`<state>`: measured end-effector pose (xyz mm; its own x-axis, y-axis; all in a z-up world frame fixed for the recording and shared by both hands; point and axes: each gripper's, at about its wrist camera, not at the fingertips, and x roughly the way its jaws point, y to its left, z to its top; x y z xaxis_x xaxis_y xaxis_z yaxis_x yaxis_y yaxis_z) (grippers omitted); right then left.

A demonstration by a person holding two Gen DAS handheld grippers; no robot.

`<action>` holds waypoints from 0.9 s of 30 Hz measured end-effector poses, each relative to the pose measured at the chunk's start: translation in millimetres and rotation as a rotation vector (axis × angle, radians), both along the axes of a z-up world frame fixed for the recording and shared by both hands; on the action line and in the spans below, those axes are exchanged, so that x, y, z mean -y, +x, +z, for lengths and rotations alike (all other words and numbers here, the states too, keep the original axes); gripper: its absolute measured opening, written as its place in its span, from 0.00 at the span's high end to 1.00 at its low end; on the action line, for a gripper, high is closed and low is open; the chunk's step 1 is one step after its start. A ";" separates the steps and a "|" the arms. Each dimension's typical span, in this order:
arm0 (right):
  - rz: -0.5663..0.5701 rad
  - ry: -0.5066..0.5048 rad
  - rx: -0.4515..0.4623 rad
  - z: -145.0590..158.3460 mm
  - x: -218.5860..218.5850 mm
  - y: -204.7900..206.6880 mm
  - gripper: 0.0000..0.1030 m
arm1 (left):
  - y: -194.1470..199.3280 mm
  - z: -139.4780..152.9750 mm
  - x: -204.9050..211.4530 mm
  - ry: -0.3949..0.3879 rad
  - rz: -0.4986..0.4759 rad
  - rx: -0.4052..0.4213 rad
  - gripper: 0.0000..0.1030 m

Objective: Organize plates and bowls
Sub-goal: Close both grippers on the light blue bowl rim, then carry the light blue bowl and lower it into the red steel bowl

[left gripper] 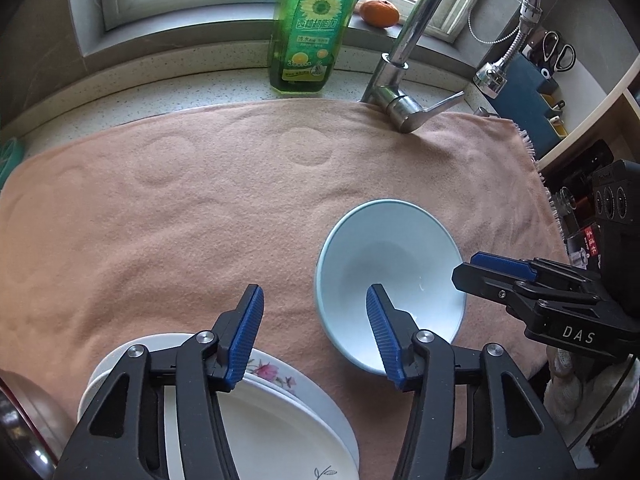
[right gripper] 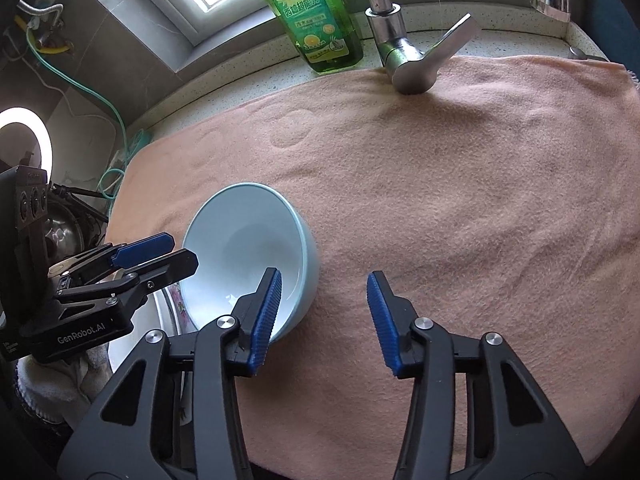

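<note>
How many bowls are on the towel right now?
1: the light blue bowl sits on the pink towel, right of the stacked plates. Anything under the plates is hidden.

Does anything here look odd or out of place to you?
Nothing is spilled or broken. One oddity: the pink towel seems to cover the spot under the faucet where a basin would be, and it bears round dents. The blue bowl sits upright on it.

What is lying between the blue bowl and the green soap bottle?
Nothing but bare pink towel; both wrist views show it between the blue bowl and the green soap bottle.
</note>
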<state>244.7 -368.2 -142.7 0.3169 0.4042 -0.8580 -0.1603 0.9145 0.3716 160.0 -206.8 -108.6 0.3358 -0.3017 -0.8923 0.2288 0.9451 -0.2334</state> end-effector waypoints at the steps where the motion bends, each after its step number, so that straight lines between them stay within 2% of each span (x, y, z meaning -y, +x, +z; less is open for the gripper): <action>1: 0.002 0.005 -0.008 -1.5 -0.3 0.5 0.62 | 0.2 -1.4 0.5 -0.004 -0.003 -0.003 0.58; 3: 0.002 0.015 -0.020 -4.2 -0.3 0.7 0.65 | 1.0 -4.4 1.7 -0.008 -0.011 -0.015 0.68; 10: 0.016 0.026 -0.031 -8.0 -4.2 3.9 0.82 | 3.6 -10.1 1.9 -0.027 -0.006 -0.033 0.77; 13: 0.021 0.030 -0.033 -8.1 -6.8 4.9 0.88 | 4.2 -11.0 2.9 -0.043 -0.012 -0.037 0.88; 27: 0.009 0.013 -0.025 2.8 -14.7 5.7 0.90 | 0.1 -6.0 -2.1 -0.063 -0.004 -0.025 0.90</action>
